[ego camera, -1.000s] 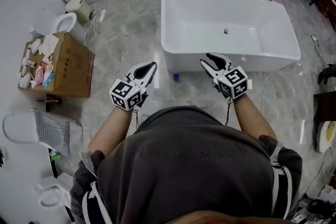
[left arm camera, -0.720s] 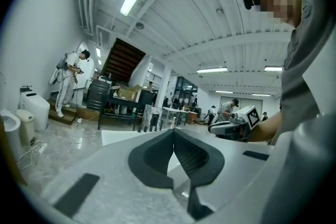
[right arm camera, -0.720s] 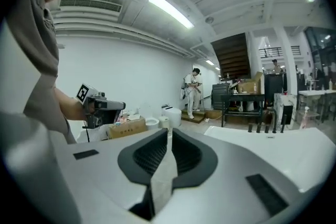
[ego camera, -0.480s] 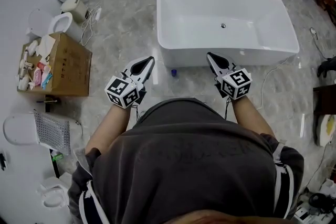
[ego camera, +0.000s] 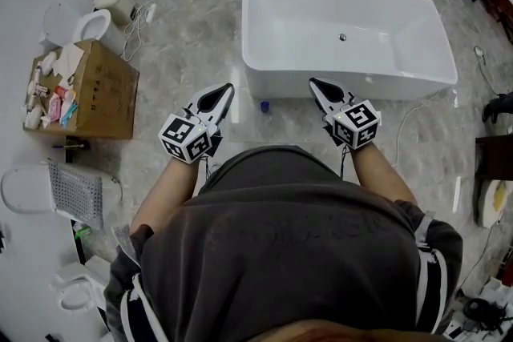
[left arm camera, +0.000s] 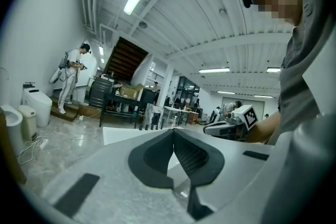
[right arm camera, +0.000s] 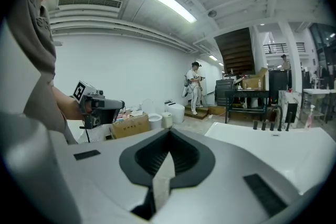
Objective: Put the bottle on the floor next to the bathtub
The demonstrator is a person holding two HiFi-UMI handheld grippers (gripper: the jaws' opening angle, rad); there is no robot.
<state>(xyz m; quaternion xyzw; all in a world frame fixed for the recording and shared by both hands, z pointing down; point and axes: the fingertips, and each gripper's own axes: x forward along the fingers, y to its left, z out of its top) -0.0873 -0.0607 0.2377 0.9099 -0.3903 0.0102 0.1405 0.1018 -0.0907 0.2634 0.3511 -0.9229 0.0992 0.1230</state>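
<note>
Poised before the bathtub, left claw and right claw both pinched shut, empty — best opened wide before nearing the bottle.

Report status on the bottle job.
Left gripper shut, empty. Right gripper shut, empty. Small blue thing, likely the bottle, on floor beside the tub, clear of both. Nothing in the way.
</note>
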